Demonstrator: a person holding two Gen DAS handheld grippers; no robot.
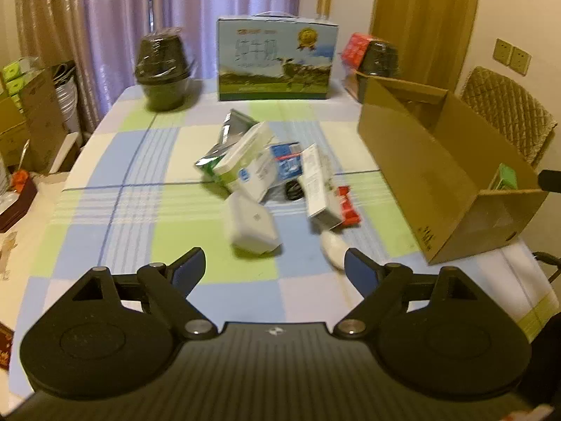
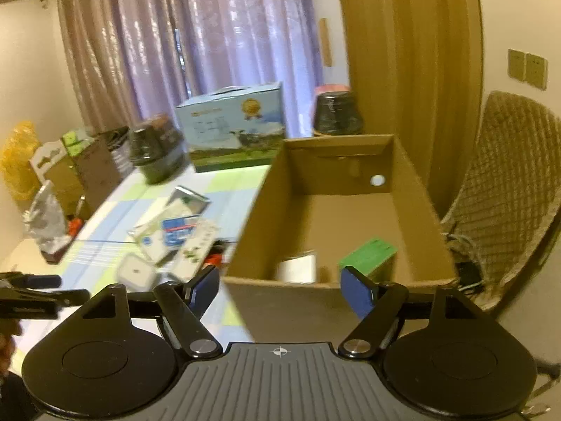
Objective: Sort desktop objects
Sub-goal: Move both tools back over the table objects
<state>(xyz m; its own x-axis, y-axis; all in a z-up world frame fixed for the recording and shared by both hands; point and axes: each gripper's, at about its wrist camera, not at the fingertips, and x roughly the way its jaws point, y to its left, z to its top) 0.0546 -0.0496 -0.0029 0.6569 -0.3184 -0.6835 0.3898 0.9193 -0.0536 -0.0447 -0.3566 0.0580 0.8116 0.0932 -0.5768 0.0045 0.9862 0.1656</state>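
Note:
A pile of small items lies mid-table: a silver foil bag point(image 1: 231, 133), white boxes point(image 1: 252, 165), a blue-and-white carton point(image 1: 287, 161), a red wrapper point(image 1: 347, 203), a white square case point(image 1: 250, 226) and a white oval piece point(image 1: 333, 245). My left gripper point(image 1: 275, 272) hovers open just short of the white case, nothing between its fingers. An open cardboard box point(image 2: 333, 217) stands to the right; inside it lie a green box point(image 2: 371, 256) and a white item point(image 2: 298, 266). My right gripper point(image 2: 280, 289) is open above the box's near wall, empty.
A blue milk carton case point(image 1: 277, 59) and two wrapped dark pots point(image 1: 163, 70) point(image 1: 380, 56) stand at the table's far edge. A quilted chair point(image 2: 508, 189) sits right of the cardboard box. Boxes and clutter point(image 1: 31, 115) crowd the floor to the left.

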